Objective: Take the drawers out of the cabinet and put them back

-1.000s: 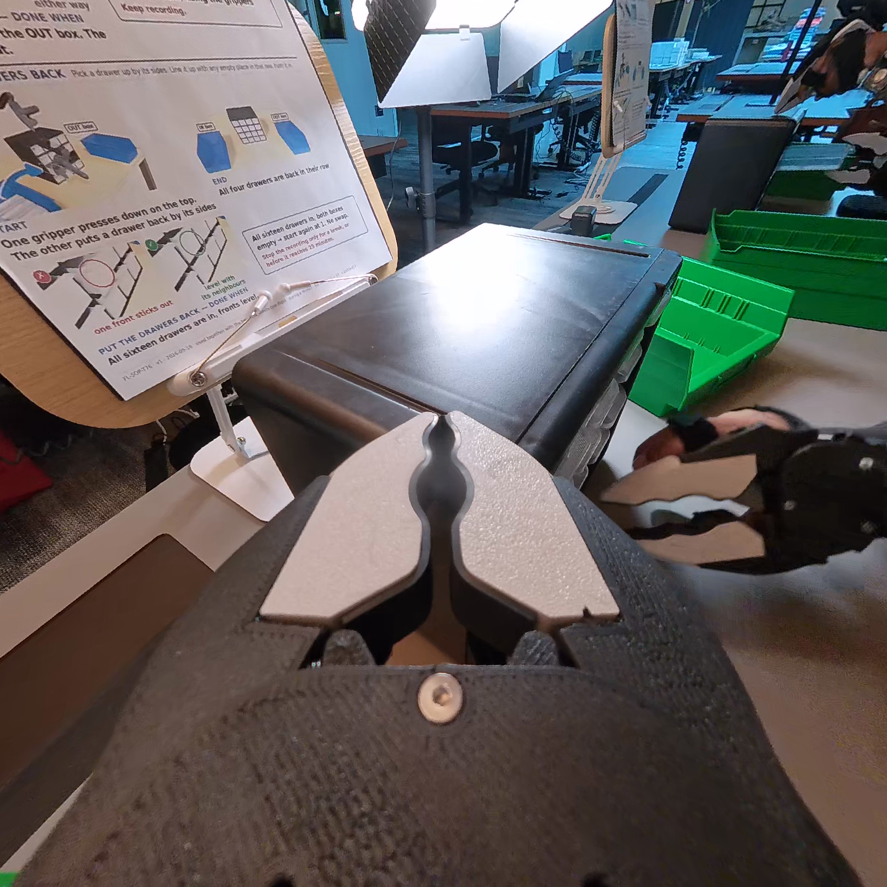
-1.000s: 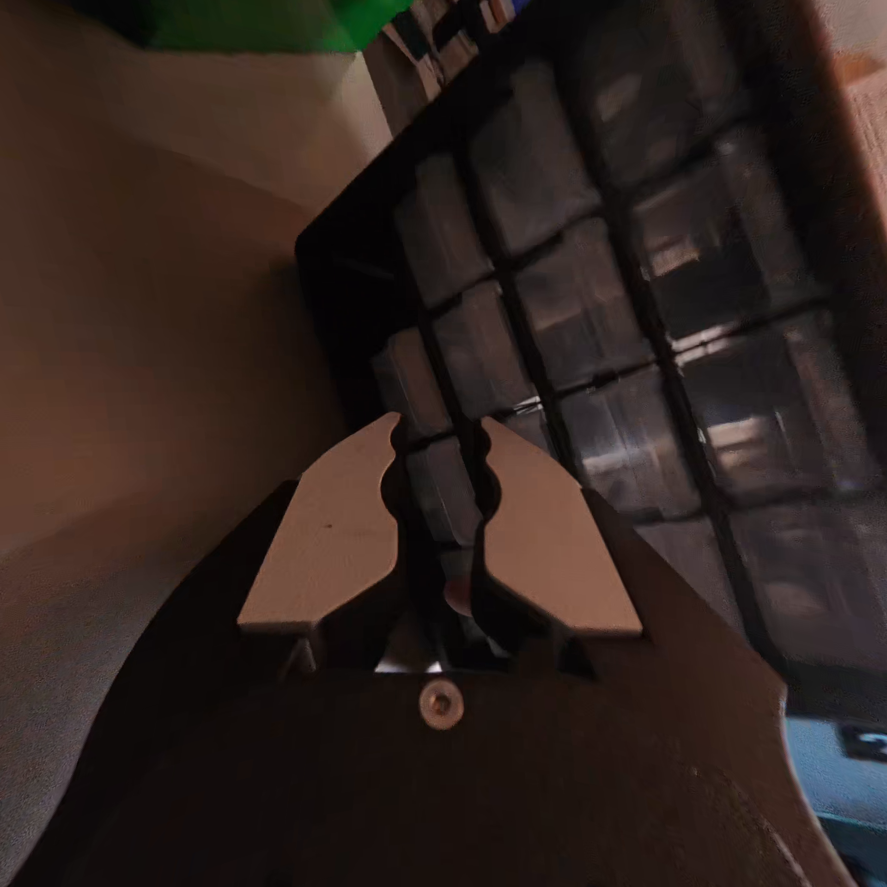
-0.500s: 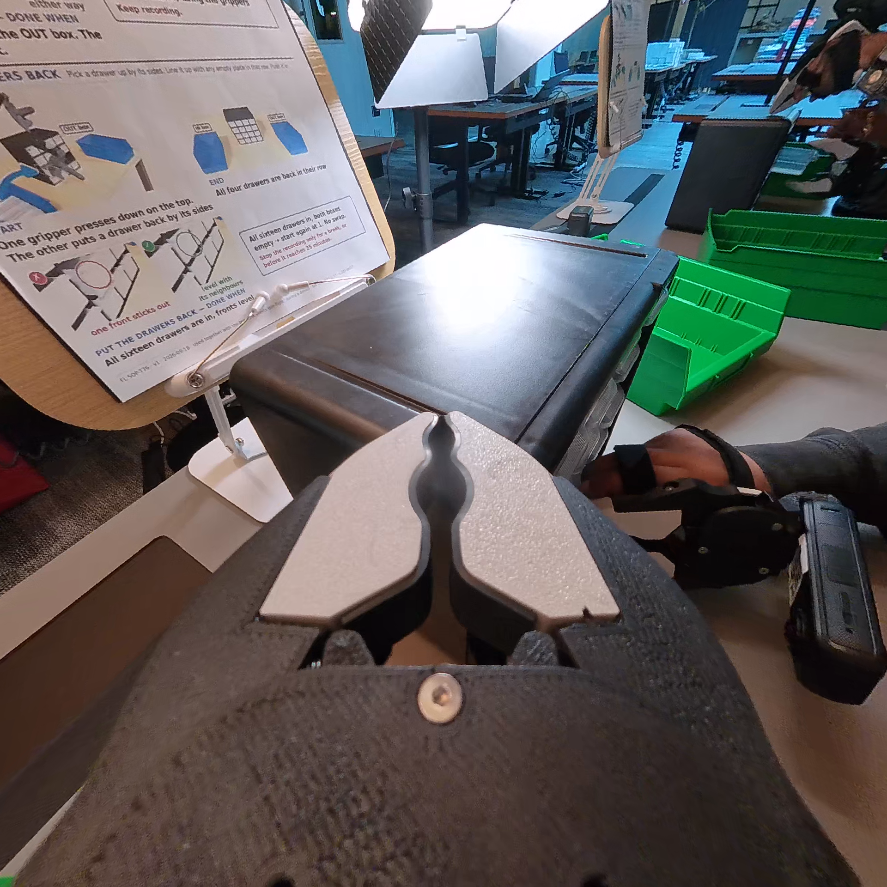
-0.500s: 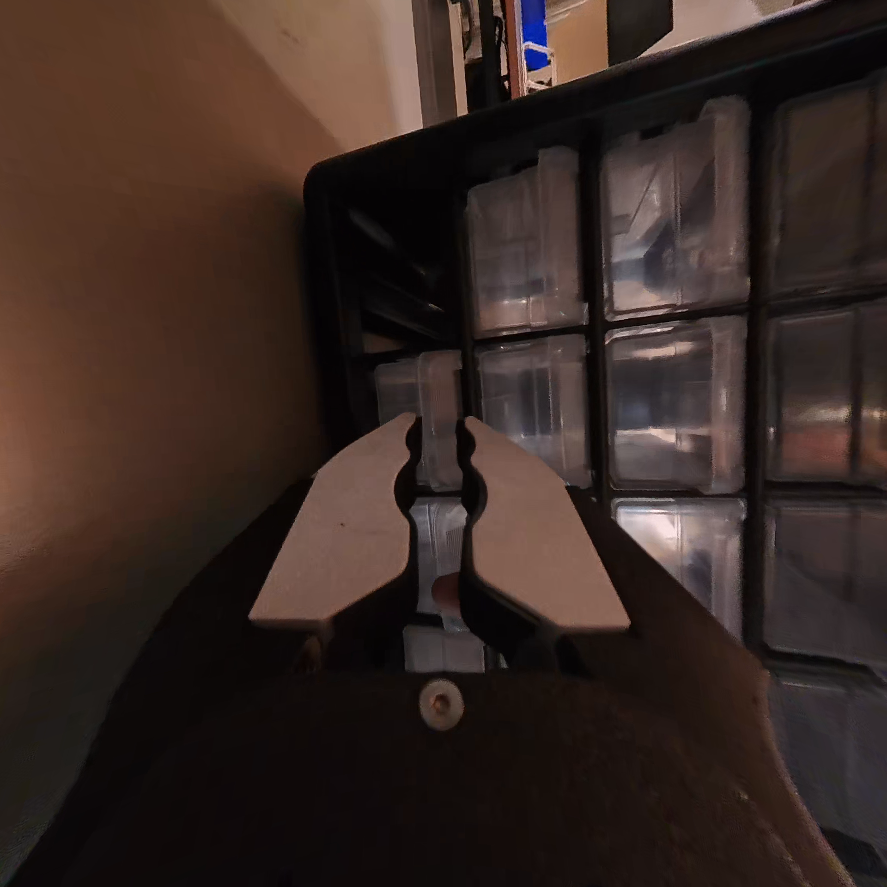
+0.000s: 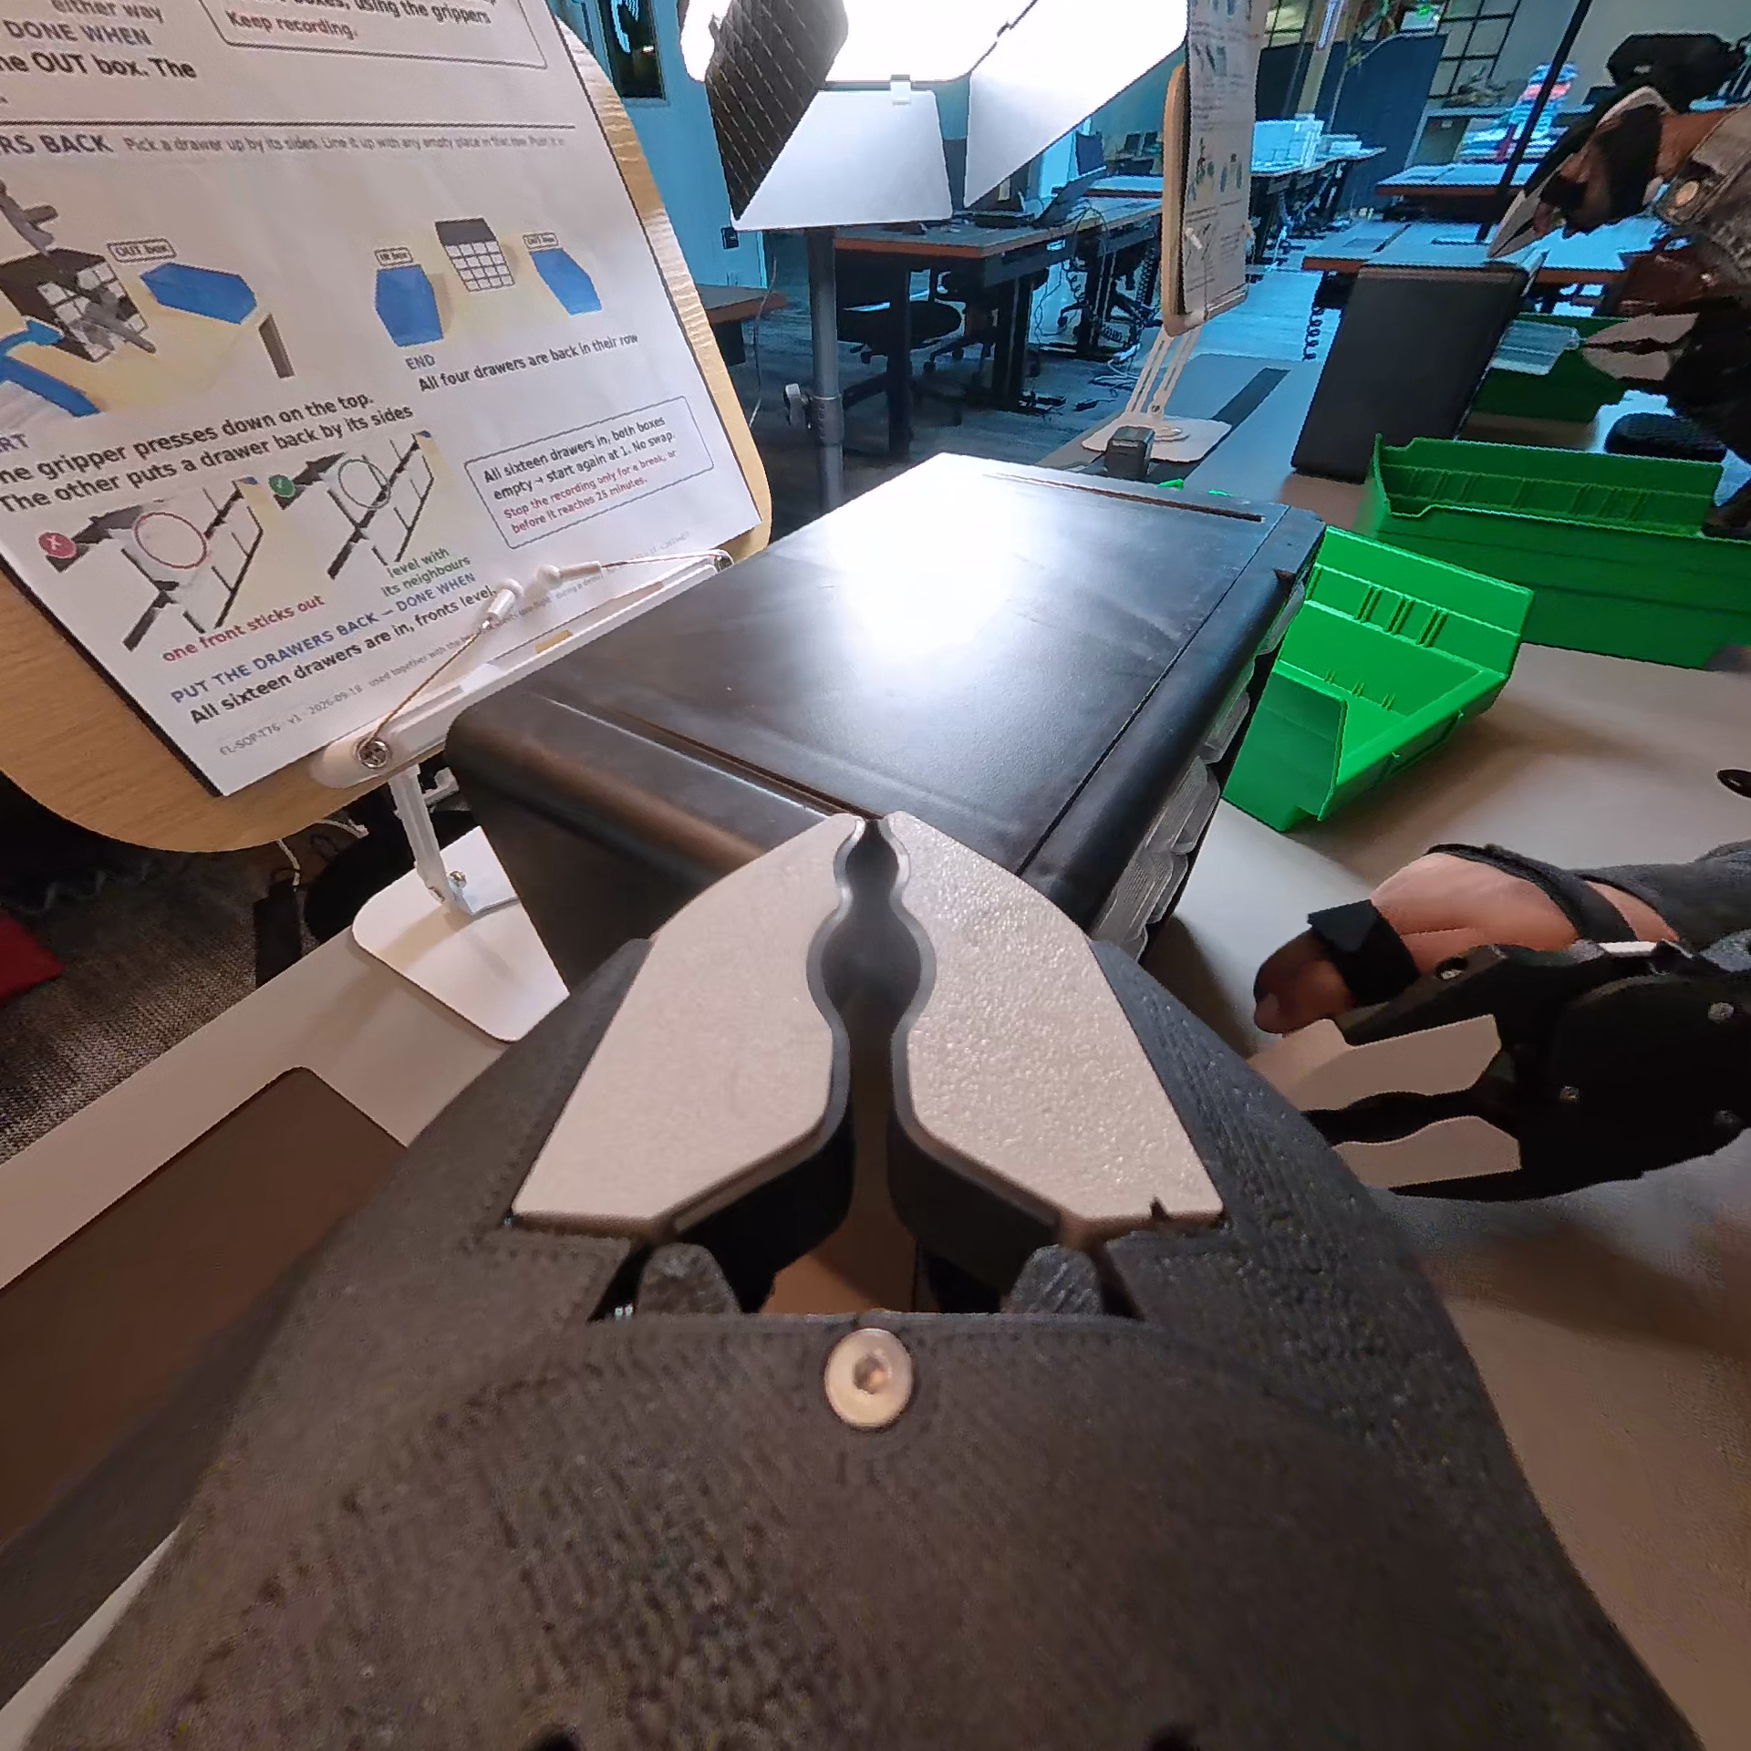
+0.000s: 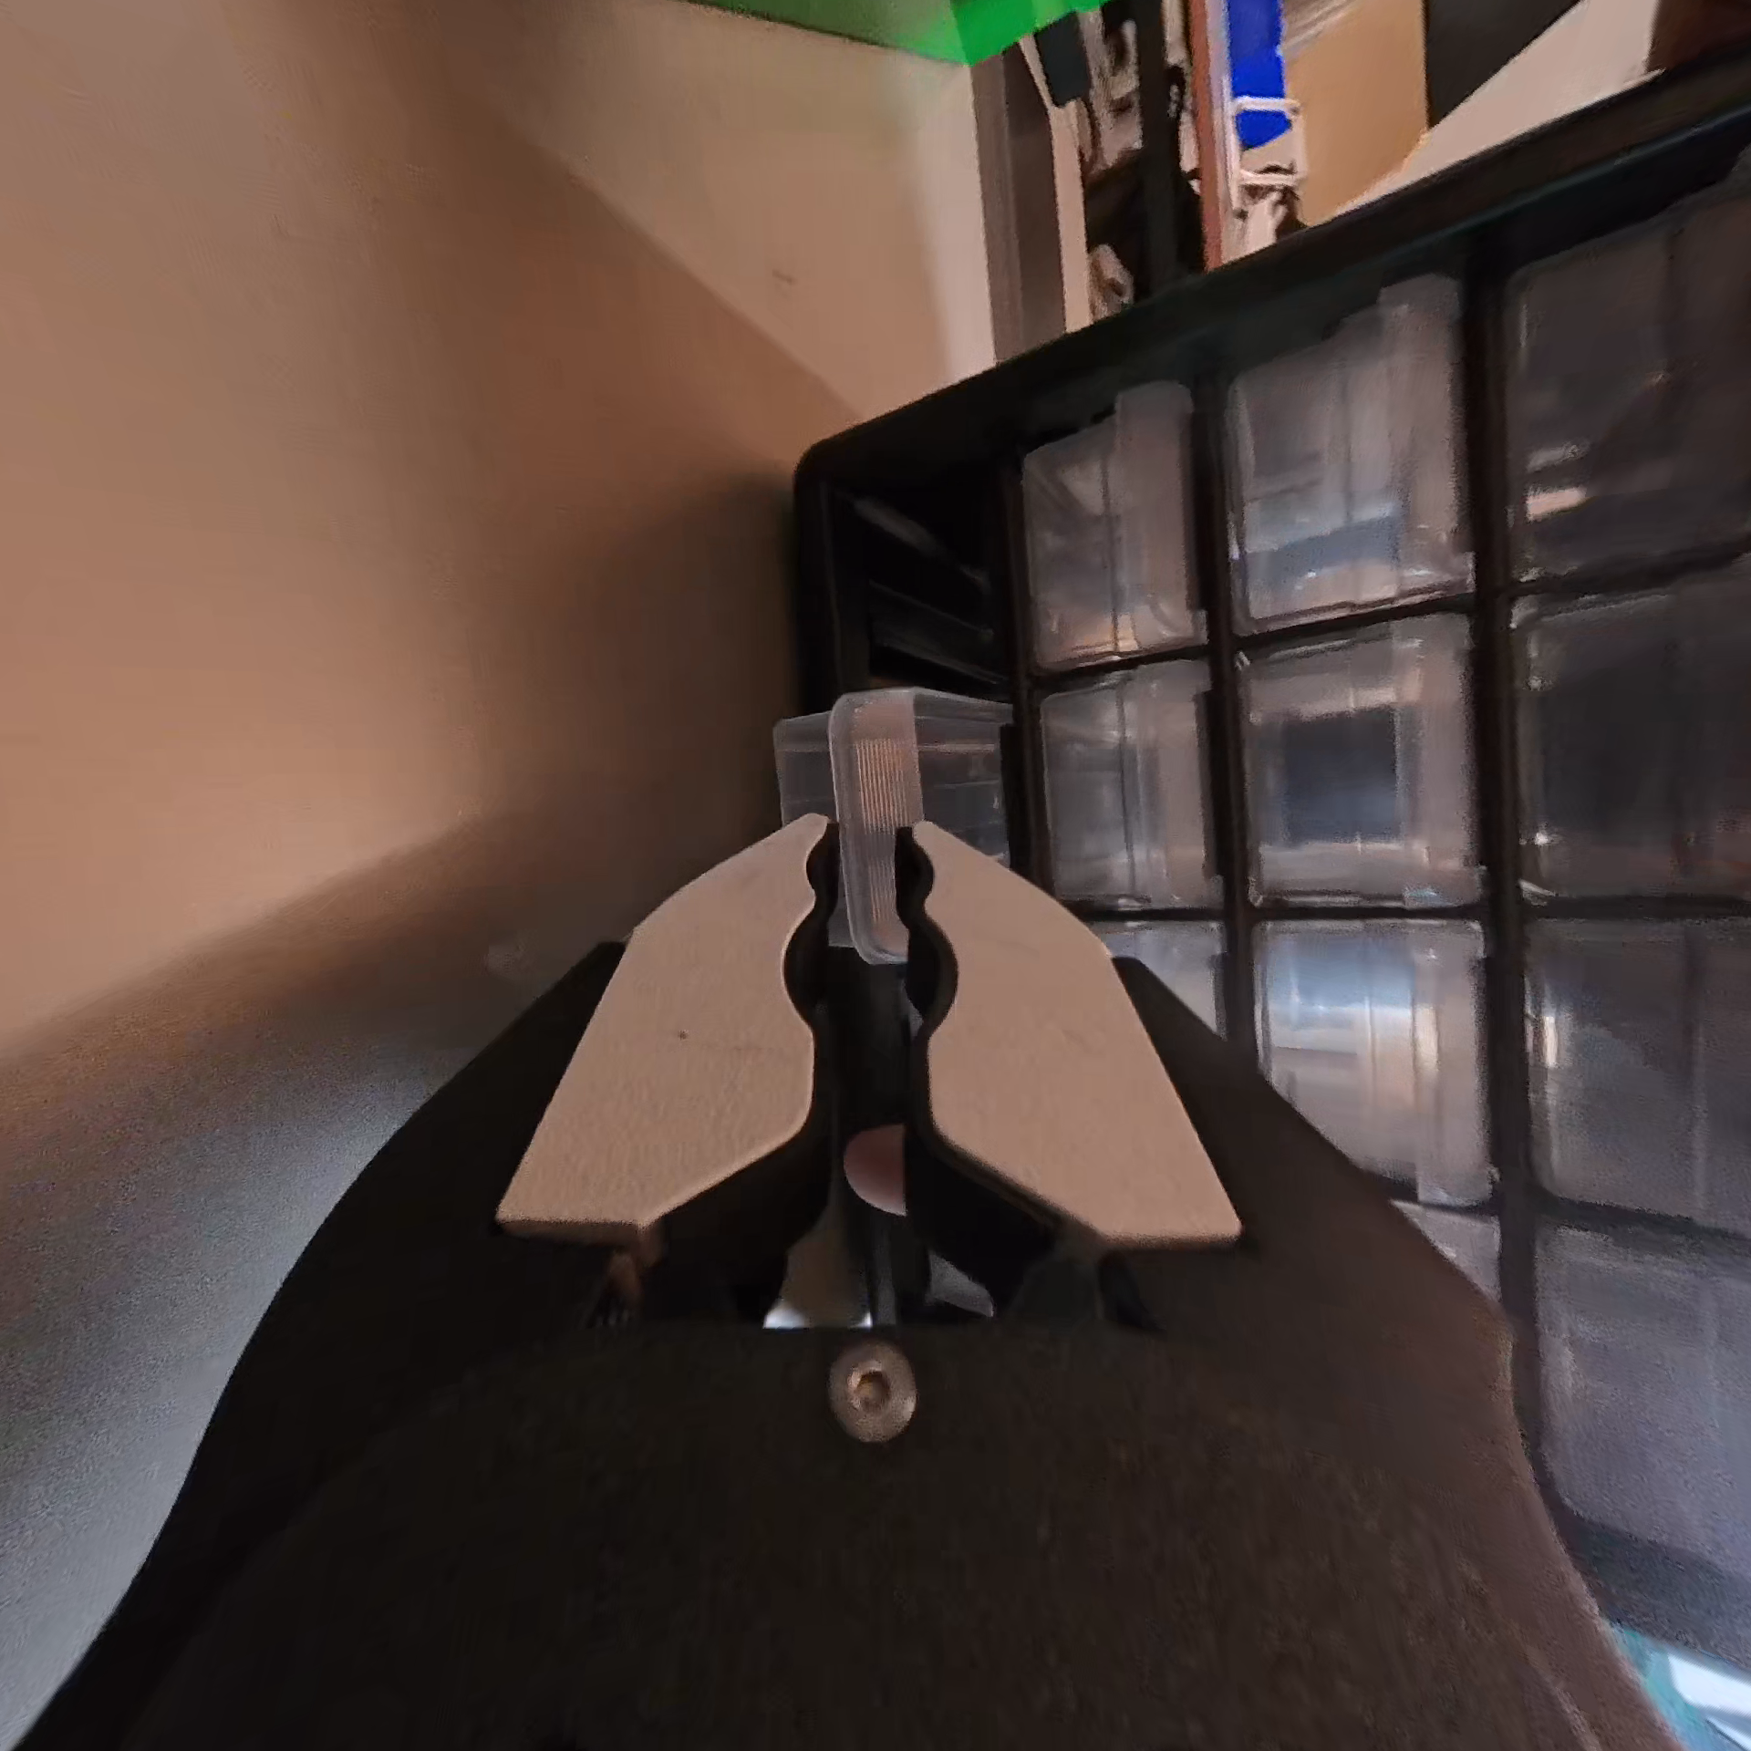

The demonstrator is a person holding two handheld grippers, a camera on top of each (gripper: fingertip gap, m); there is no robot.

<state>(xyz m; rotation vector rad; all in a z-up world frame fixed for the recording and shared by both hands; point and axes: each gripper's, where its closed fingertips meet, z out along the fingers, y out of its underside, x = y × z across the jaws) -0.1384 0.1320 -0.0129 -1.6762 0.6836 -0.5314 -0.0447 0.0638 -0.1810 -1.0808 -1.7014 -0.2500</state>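
Observation:
A black cabinet (image 5: 947,644) holds a grid of clear plastic drawers (image 6: 1355,777). My left gripper (image 5: 870,824) is shut and empty, its tips at the near edge of the cabinet top. My right gripper (image 6: 867,829) is shut on the handle tab (image 6: 876,796) of a clear drawer (image 6: 947,767), which sticks partway out of the cabinet's end column. The slot beside it (image 6: 910,587) is empty. The right gripper also shows in the left wrist view (image 5: 1326,1080), at the cabinet's front, held by a gloved hand (image 5: 1459,919); the drawer is hidden there.
Two green bins (image 5: 1374,701) (image 5: 1563,550) stand on the table (image 5: 1563,1421) right of the cabinet. An instruction board on a stand (image 5: 332,379) is close behind the cabinet on the left. Another black cabinet (image 5: 1402,370) and another person's gripper (image 5: 1611,161) are farther back.
My right gripper closed on the drawer's handle tab and the drawer has come partway out of its slot. The left gripper has not moved.

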